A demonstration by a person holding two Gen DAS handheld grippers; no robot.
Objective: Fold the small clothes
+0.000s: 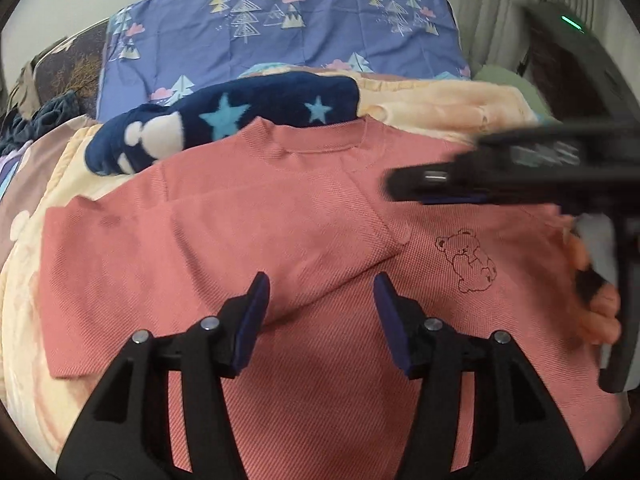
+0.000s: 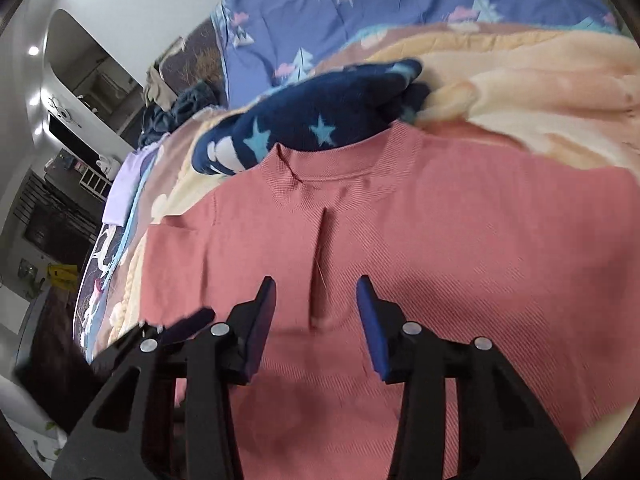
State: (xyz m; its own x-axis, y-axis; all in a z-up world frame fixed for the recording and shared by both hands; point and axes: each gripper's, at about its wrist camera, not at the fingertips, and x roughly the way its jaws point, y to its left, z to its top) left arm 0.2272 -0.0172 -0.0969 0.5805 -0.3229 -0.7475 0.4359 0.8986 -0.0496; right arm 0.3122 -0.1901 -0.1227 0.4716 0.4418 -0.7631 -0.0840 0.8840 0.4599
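Observation:
A pink small shirt (image 1: 240,240) lies flat on the bed with its collar (image 1: 308,136) at the far side. One sleeve (image 1: 280,224) is folded over the chest, next to a bear print (image 1: 468,260). My left gripper (image 1: 322,280) hovers open over the shirt's lower middle, with nothing between its pads. At the right of that view the right tool's blurred black body (image 1: 520,168) crosses above the shirt, held by a hand (image 1: 600,312). In the right wrist view, my right gripper (image 2: 316,284) stands open over the shirt (image 2: 460,240). A raised vertical crease (image 2: 320,256) runs between its fingers, untouched.
A navy fleece with stars (image 1: 248,116) (image 2: 320,116) lies just beyond the collar. Peach blanket (image 1: 440,104) covers the bed under the shirt, and blue tree-print bedding (image 1: 280,32) lies behind. Other clothes are piled at the far left (image 2: 176,108). Beyond the bed's left edge is room furniture (image 2: 80,120).

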